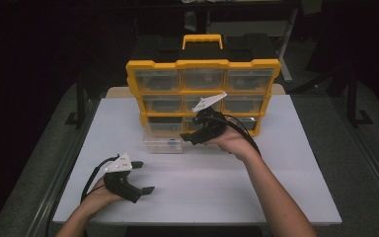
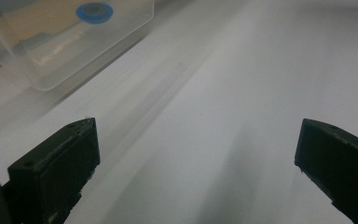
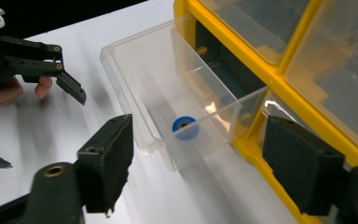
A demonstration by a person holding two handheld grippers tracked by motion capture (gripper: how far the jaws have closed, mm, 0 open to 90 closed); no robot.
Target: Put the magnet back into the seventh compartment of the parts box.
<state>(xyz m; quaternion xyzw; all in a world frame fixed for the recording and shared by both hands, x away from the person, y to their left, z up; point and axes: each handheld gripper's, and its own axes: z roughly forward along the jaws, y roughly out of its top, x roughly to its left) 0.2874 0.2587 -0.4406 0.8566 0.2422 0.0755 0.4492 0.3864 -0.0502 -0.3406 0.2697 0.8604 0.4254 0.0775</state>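
- Since the drawer (image 3: 168,100) stands pulled out of the bottom-left slot of the yellow organizer (image 1: 203,64) with a blue ring (image 3: 185,128) lying on its floor, the step in hand looks like the release after dropping the ring in (a judgement from how things lie).
- The right gripper (image 3: 198,163) hangs just in front of the drawer's open end, jaws spread and nothing between them; the pads touch neither the drawer nor the ring.
- The left gripper (image 1: 140,177) rests on the table (image 1: 286,163) near the person's edge, well apart from the organizer, jaws wide and empty.
- The next move probably calls for pushing the drawer back in: a pad set square against the front wall, pushed straight along the slot so the drawer does not skew and jam.
- The drawer is clear plastic, thin-walled, with a lip at the front; its rear end sits inside the frame.
- The ring is small, flat and blue with a dark centre, lying near the front wall (in the left gripper view (image 2: 94,11) too, seen through the plastic).
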